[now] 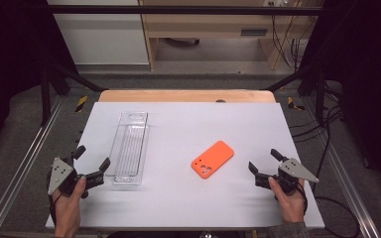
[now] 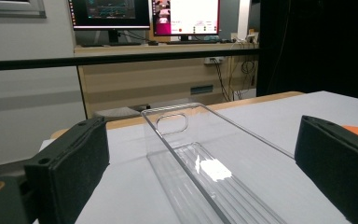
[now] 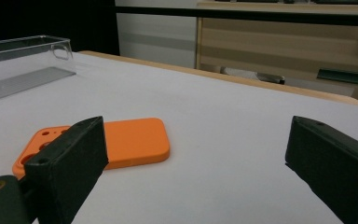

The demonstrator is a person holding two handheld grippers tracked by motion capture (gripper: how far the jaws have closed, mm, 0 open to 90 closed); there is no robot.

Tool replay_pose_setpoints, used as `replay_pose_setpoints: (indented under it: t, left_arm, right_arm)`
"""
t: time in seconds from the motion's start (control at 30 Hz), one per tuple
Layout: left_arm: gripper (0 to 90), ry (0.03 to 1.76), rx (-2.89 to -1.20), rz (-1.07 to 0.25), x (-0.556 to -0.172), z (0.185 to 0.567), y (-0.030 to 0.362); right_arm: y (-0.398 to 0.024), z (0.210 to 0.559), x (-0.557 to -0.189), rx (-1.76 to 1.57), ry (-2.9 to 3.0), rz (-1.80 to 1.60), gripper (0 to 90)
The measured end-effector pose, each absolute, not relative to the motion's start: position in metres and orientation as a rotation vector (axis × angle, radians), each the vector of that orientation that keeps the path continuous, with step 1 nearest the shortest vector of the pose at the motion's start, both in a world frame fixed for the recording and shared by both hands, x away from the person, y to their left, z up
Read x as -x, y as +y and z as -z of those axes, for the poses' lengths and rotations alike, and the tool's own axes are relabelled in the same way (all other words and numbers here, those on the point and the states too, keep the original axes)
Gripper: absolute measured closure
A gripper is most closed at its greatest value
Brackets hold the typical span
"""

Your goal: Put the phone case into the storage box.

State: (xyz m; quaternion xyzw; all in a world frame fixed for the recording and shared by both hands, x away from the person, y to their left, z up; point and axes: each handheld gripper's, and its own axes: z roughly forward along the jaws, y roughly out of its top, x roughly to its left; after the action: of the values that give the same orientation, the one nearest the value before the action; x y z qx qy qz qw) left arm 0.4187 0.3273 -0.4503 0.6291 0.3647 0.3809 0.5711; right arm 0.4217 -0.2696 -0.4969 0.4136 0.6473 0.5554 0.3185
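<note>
While both tongs stand wide apart and hold nothing, the work in hand looks like getting the orange phone case [image 1: 213, 159] into the clear tray [image 1: 129, 148], or at least picking one of them up. The phone case lies flat on the white worktop [image 1: 188, 198], right of centre, back side up with its camera holes at the near-left end. Its long axis runs diagonally, from near-left to far-right in the high view. It sits well apart from the tray, which lies on the left half of the worktop with its long axis pointing away from the person.

The right tongs [image 1: 264, 165] are the nearer pair to the case: the case lies to their left and slightly ahead, near but not touching. In the right gripper view the case [image 3: 121, 142] shows just past the left jaw, off the centre of the gap, so I judge the hand would need to swing left before closing. The left tongs [image 1: 90, 157] rest just beside the tray's near-left corner, and in the left gripper view the tray [image 2: 205, 163] runs straight out between the spread jaws, its handle cut-out at the far end.

Both hands lie low at the near edge of the worktop, the person's right hand [image 1: 288, 196] and left hand [image 1: 68, 201] each wrapped round a grip, jaws pointing forward and slightly inward.
</note>
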Motion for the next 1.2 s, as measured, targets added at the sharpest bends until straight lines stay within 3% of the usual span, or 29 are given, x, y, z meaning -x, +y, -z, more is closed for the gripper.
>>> replay_pose_setpoints:
  t: [0.6,1.2]
  left_arm:
    - [2.9,0.858,-1.484,-0.903,-0.414,0.45,0.328]
    - [2.9,0.864,-1.486,-0.899,-0.413,0.45,0.328]
  right_arm:
    - [-0.261,0.489,-0.425,-1.121,1.724,-1.437,5.8]
    - [-0.25,0.438,-0.468,-1.128,1.871,-1.289,11.2]
